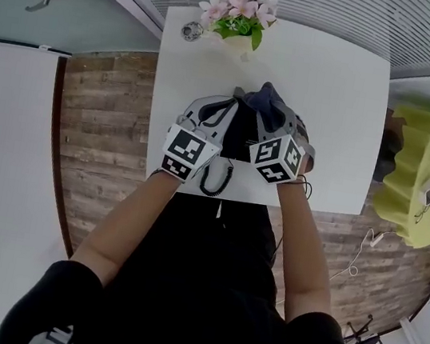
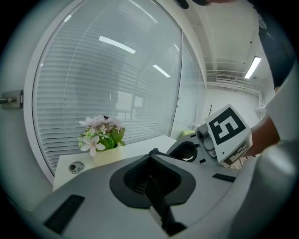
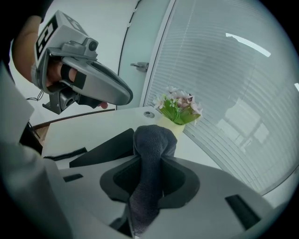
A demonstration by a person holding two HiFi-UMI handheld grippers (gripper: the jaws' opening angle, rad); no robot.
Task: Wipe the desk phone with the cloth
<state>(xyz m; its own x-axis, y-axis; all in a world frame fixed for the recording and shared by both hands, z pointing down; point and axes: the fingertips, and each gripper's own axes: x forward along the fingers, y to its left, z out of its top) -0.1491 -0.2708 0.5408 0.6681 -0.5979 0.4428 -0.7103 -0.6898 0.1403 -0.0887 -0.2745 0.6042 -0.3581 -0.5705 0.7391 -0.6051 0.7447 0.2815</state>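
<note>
Right hand-held gripper (image 3: 150, 161) pinches cloth (image 3: 156, 139) — desk phone (image 3: 103, 148) at table (image 1: 339, 106) near edge

The light was bright and even, and shadows were soft and faint. In the head view the white tabletop (image 1: 339, 106) was close to washed out. A ceiling strip light (image 2: 252, 67) glowed in the left gripper view, and streaks of such lights glared off the blinded glass (image 2: 117, 93) in both gripper views. Those two views bent straight frames into arcs and went black at the corners. The flowers (image 2: 100, 135) were crisp and the cloth (image 3: 152, 154) showed its weave, while the foreground nearest each lens was soft.
</note>
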